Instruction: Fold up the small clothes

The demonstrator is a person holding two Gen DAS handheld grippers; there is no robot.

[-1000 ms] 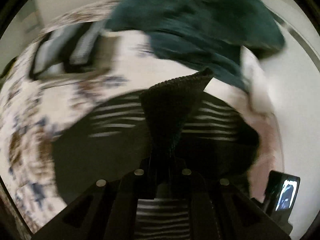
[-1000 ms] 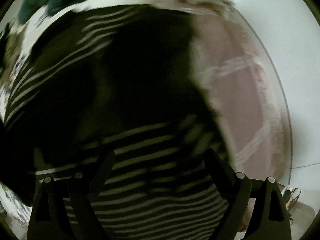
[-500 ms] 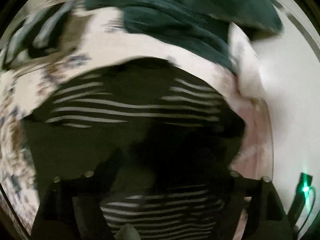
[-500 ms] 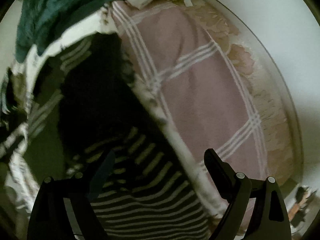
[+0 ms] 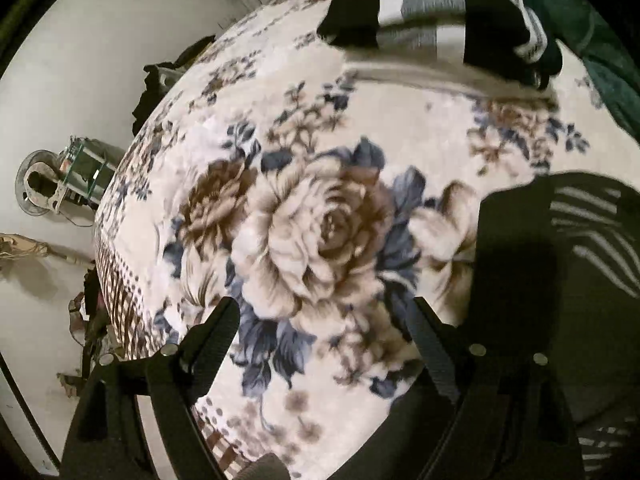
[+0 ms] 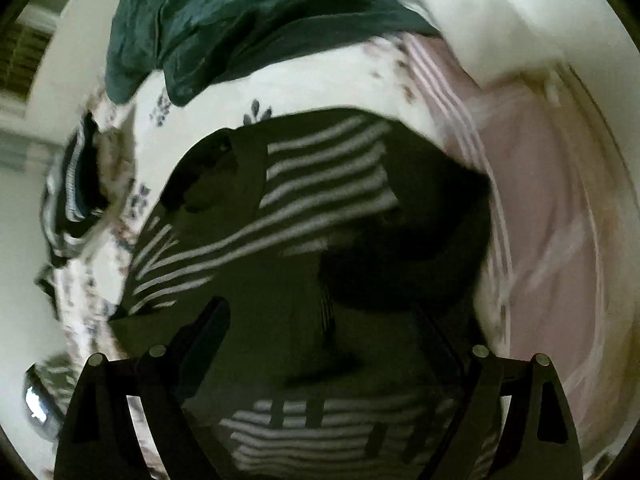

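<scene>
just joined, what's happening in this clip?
A person with a handheld tool in each hand is folding small clothes on a bed covered by a floral blanket. Neither tool holds anything. The left tool, its jaws opening, hangs over bare blanket beside the black striped garment. The right tool hovers open above that garment. A folded black, grey and white piece and a dark green cloth lie further back.

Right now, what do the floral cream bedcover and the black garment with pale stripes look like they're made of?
Floral cream bedcover: looks like plush fleece or velvet-type pile, going by its soft fuzzy sheen and the blurred edges of the printed roses. Black garment with pale stripes: probably a knit, matte and limp, with woven-in stripes that bend along its folds. Motion blur leaves the exact fibres open.
</scene>
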